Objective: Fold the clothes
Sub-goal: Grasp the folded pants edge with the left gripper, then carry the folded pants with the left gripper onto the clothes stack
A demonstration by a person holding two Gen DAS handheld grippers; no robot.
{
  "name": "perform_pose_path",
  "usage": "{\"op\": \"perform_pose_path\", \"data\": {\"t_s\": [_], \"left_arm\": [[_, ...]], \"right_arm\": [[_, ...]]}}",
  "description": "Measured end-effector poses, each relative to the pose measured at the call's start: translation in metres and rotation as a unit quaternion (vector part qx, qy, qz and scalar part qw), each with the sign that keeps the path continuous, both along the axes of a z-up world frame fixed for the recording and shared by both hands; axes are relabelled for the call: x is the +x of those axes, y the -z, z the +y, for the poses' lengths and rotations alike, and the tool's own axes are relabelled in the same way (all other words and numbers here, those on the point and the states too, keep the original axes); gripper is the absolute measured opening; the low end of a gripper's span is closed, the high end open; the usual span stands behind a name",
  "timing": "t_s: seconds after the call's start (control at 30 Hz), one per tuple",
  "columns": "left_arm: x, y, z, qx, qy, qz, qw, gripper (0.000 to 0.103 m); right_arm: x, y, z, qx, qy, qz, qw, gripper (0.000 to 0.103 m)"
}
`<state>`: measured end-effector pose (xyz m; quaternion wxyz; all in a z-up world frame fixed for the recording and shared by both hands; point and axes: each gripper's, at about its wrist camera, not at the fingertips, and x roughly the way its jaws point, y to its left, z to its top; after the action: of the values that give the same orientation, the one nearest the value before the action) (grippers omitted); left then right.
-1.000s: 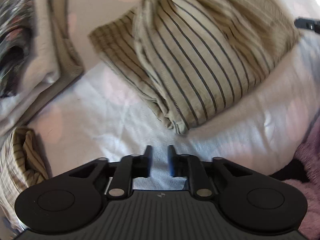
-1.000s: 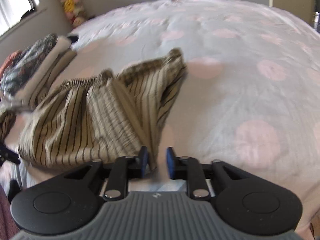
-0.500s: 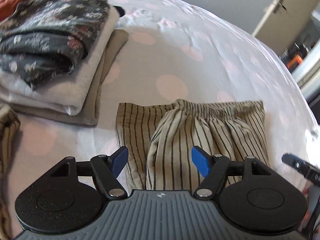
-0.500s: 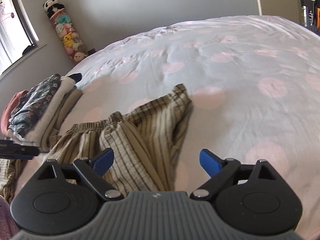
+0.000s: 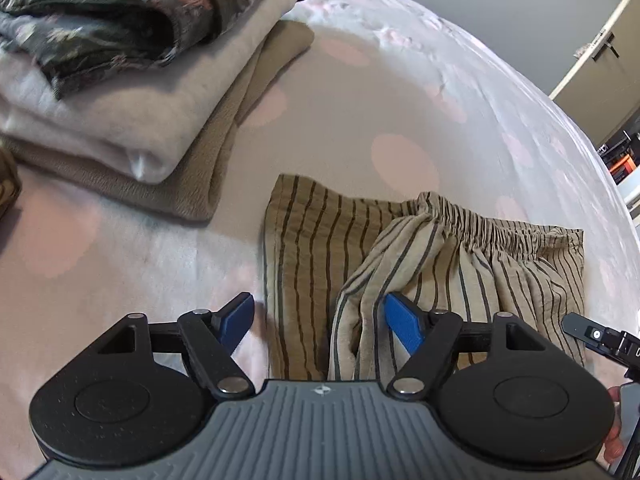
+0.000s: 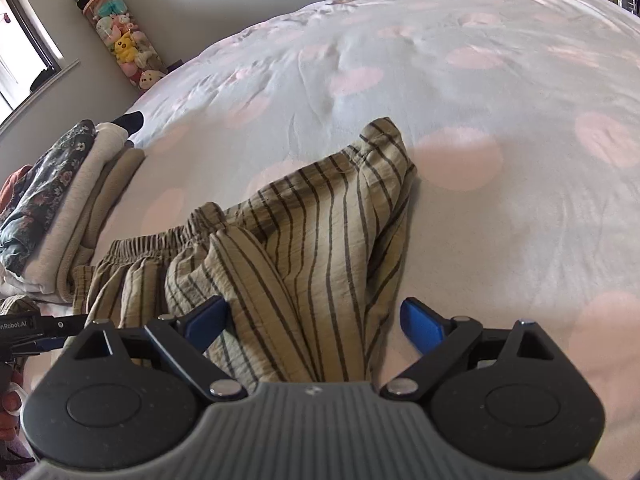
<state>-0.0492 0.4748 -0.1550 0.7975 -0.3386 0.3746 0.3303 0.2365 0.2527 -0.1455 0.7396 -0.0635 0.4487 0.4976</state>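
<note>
pink-dotted bedspread [image 6: 460, 92], striped shorts [image 6: 320, 248], left gripper [image 5: 320, 320] opening, right gripper [image 6: 316, 324] wide, both empty

Two hand-held grippers, alike: left gripper [image 5: 320, 320], right gripper [image 6: 316, 322]. Ribbed grey body, small white emblem at front edge. Round black discs either side, black linkage arms, silver rivets, blue finger pads [image 5: 402, 322].
</note>
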Motion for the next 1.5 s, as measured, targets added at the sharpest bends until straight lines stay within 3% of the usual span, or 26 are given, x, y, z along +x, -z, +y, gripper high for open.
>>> {"op": "perform_pose_path", "data": {"t_s": [0.17,0.3,0.4,0.47,0.5,0.57,0.63,0.97,1.2,1.5], "left_arm": [[0.009,0.005,-0.004,0.032,0.017,0.006,0.9993,0.074],[0.014,0.004,-0.009,0.067,0.037,0.009,0.997,0.064],[0.02,0.003,-0.014,0.082,0.063,0.004,0.9946,0.035],[0.024,0.002,-0.017,0.091,0.081,0.001,0.9925,0.022],[0.025,0.002,-0.02,0.099,0.089,0.003,0.9911,0.017],[0.028,0.001,-0.025,0.115,0.105,0.007,0.9877,0.011],[0.03,-0.001,-0.03,0.13,0.116,0.012,0.9846,0.008],[0.011,-0.035,-0.044,0.173,0.093,-0.028,0.9801,0.003],[-0.017,-0.091,-0.055,0.228,0.068,-0.079,0.9679,0.003],[-0.103,-0.168,-0.031,0.273,0.029,-0.082,0.9579,0.003]], "right_arm": [[0.001,0.006,0.018,-0.003,-0.008,-0.019,1.0,0.096],[-0.007,0.01,0.033,-0.011,-0.024,-0.055,0.998,0.093],[-0.017,0.011,0.038,-0.016,-0.039,-0.097,0.994,0.07],[-0.019,0.01,0.037,-0.007,-0.048,-0.098,0.994,0.048],[-0.019,0.01,0.037,-0.004,-0.049,-0.098,0.994,0.042],[-0.022,0.008,0.037,0.001,-0.057,-0.098,0.994,0.017],[-0.029,0.006,0.038,-0.001,-0.061,-0.113,0.992,0.013],[-0.06,-0.043,0.018,0.037,-0.043,-0.177,0.983,0.009],[-0.089,-0.09,0.002,0.073,-0.041,-0.211,0.974,0.009],[-0.157,-0.159,0.024,0.137,-0.107,-0.223,0.959,0.009]]}}
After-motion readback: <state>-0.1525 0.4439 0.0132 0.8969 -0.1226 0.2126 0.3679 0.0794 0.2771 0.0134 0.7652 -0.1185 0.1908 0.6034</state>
